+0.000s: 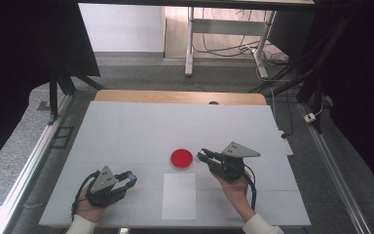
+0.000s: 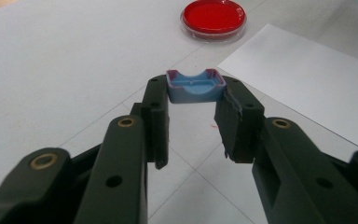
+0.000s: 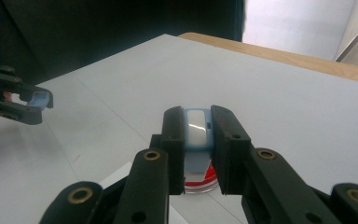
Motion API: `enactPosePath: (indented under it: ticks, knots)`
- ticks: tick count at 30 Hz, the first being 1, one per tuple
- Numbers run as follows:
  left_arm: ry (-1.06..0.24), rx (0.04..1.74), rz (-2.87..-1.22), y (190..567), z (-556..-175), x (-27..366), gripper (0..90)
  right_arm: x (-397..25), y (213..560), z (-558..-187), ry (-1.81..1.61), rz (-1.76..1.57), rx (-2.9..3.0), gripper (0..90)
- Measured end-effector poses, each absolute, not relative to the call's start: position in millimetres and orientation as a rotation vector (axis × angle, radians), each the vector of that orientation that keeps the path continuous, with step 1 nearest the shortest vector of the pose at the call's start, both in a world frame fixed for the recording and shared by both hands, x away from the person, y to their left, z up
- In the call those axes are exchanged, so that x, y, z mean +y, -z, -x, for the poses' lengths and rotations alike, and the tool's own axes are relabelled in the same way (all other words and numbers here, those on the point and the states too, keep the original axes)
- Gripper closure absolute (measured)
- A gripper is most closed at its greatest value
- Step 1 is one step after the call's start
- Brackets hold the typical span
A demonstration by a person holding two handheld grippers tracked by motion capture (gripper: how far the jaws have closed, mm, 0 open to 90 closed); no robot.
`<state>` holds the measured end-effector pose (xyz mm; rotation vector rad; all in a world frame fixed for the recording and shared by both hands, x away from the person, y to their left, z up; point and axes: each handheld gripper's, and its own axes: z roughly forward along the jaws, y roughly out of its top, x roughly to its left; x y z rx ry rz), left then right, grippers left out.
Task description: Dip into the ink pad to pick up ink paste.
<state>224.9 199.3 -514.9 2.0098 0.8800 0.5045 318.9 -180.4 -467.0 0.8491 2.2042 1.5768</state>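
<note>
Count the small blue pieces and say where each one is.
2. One blue piece is clamped at the tips of the left claw, near the paper sheet. The other blue piece is clamped in the right claw, beside the red dish.

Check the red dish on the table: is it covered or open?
Cannot tell. The red dish has a clear rim around it, but no view shows whether a lid sits on top.

The dish [image 1: 181,159] sits on the table [image 1: 126,131], seemingly just behind the paper [image 1: 179,196].
</note>
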Motion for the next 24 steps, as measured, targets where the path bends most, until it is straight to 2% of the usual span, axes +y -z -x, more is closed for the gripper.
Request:
enactPosePath:
  ticks: [24]
  knots:
    - [-0.497, 0.869, -2.022, 516.7, -226.7, 196.2, 65.7, -157.6, 471.8, -344.5, -1.521, -0.842, 2.252, 75.0]
